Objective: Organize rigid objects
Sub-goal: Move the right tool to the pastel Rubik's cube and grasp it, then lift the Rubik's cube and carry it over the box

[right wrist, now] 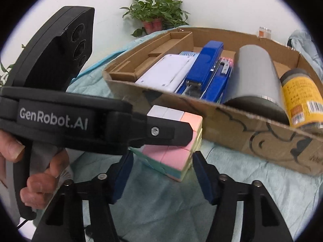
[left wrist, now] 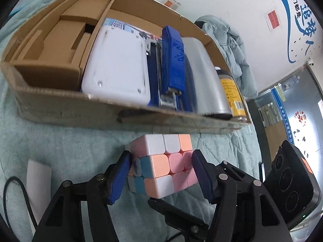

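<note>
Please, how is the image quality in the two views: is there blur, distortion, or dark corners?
Left wrist view: fisheye bends the box edge; the grey cylinder is motion-smeared, the cube fairly sharp. Right wrist view: black vignette surrounds the picture, the cube is slightly soft, and light is even, without glare.

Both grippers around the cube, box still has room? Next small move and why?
Probably close the left gripper fully on the pastel cube, then lift. Its blue pads flank the cube's sides on the teal cloth; the cardboard box just behind already holds the other items.
</note>
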`<state>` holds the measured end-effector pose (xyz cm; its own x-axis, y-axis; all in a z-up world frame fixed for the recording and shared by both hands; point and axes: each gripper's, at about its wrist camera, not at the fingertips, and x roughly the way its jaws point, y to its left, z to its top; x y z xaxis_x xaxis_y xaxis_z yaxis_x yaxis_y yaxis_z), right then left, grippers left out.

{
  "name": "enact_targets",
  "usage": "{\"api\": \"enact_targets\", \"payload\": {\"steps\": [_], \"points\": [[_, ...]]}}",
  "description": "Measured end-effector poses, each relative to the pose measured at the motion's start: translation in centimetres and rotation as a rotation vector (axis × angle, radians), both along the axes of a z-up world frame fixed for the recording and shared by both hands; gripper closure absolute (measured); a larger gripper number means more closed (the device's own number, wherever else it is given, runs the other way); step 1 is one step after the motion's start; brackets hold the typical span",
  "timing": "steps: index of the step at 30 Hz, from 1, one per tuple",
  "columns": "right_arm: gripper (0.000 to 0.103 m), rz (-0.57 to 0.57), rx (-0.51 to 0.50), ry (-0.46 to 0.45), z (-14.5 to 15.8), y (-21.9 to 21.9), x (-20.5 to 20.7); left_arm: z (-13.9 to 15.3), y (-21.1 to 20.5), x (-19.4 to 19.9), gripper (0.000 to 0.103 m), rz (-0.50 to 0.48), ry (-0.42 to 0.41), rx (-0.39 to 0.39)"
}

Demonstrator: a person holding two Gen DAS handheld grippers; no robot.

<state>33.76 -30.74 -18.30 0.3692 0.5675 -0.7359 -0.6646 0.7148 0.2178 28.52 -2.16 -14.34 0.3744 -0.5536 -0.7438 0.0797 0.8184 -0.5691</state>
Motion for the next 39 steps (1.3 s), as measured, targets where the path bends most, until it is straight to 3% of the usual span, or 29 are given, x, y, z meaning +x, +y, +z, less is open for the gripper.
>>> {"api": "enact_targets", "payload": {"steps": [5,9,17,24,31,39], "points": [[0.045,0.008,-0.039,0.041,0.1,-0.4,-3.4,0.8,-0.7,-3.3,0.043,-0.015,0.018,0.023],[0.044,0.011,-0.042,0.059,0.1,-1.0,-4.5,0.5,-0.8,-5.1,0.043,-0.008,0.037,-0.012],[0.048,0.003,-0.107,0.107,-1.7,-0.3,-3.1,-0.1,-1.0,-4.2,0.039,-0.021,0.032,-0.045],[0.05,-0.02,-0.121,0.094,-1.6,0.2,-3.1,0.8,-1.5,-4.1,0.039,-0.038,-0.01,0.001],[0.052,-0.033,-0.087,0.006,1.9,-0.6,-4.2,5.8,-1.8,-5.1,0.039,-0.03,-0.144,0.056],[0.052,-0.003,-0.064,-0.157,8.9,1.7,-2.4,13.5,-0.1,-4.5,0.039,-0.011,-0.316,0.067]]}}
